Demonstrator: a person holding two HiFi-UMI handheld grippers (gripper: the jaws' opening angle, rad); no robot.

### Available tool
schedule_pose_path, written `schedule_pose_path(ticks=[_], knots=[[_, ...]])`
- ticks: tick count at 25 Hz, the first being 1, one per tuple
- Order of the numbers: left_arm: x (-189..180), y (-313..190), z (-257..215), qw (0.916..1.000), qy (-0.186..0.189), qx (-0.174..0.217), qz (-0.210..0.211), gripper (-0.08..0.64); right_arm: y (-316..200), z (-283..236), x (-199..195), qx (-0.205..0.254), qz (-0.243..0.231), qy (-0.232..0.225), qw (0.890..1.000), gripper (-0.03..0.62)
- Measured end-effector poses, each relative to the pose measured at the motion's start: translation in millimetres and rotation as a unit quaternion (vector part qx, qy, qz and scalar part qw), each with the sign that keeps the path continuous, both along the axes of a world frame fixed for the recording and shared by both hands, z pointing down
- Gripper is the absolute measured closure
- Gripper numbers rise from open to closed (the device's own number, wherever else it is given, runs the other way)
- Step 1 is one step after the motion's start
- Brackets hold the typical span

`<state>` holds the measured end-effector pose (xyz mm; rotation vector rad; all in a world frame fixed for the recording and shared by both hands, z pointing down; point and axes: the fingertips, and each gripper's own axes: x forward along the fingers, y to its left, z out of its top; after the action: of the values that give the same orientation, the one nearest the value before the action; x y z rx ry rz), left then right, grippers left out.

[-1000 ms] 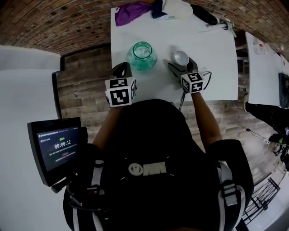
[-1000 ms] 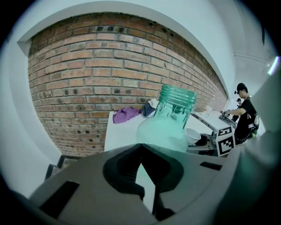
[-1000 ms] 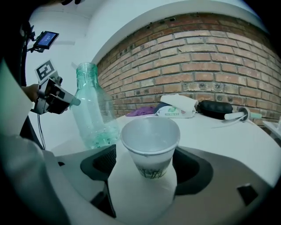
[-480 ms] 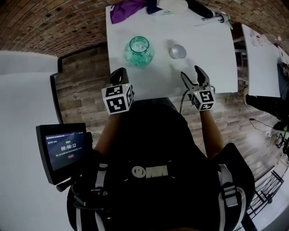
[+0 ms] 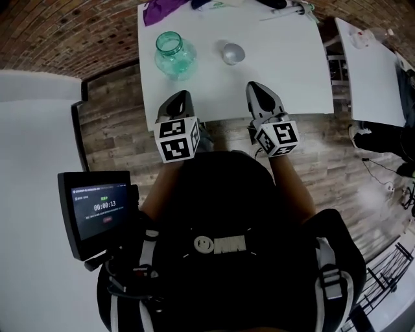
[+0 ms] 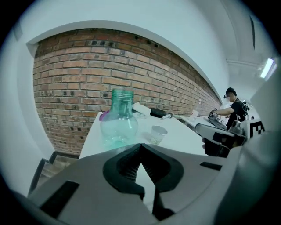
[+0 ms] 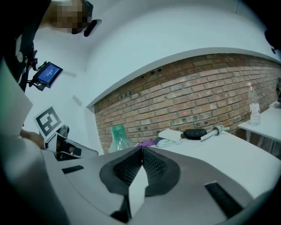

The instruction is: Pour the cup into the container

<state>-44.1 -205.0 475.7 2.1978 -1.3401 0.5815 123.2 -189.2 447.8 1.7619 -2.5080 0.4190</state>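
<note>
One cup (image 5: 232, 53) beside container (image 5: 174, 56), apart from right gripper (image 5: 254, 89), just closed empty, left gripper (image 5: 181, 97) closed

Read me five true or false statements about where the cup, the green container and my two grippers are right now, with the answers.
1. The cup stands upright on the white table. True.
2. The right gripper holds the cup. False: its jaws have just closed with nothing between them, and the cup stands apart from it on the table.
3. In the head view, the green container stands left of the cup. True.
4. The left gripper has its jaws wide apart. False: they meet at the tips, with nothing between them.
5. The purple cloth is stuffed inside the container. False: it lies on the table's far edge, beyond the container.
</note>
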Motion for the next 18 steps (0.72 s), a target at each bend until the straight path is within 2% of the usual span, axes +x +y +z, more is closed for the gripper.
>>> schedule_pose_path(ticks=[5,9,13,18], knots=[[46,77,-13,0.9998,0.005,0.021,0.004,0.560,70,-15,11,0.017,-0.028,0.022,0.999,0.586],[73,131,-20,0.9995,0.003,0.030,0.007,0.560,124,-19,28,0.016,-0.039,0.023,0.999,0.586],[68,157,-31,0.9993,0.004,0.038,-0.008,0.560,148,-34,15,0.019,-0.061,0.006,0.998,0.586],[60,175,-33,0.9994,0.000,0.034,-0.007,0.560,162,-39,-5,0.009,-0.060,-0.009,0.998,0.586]])
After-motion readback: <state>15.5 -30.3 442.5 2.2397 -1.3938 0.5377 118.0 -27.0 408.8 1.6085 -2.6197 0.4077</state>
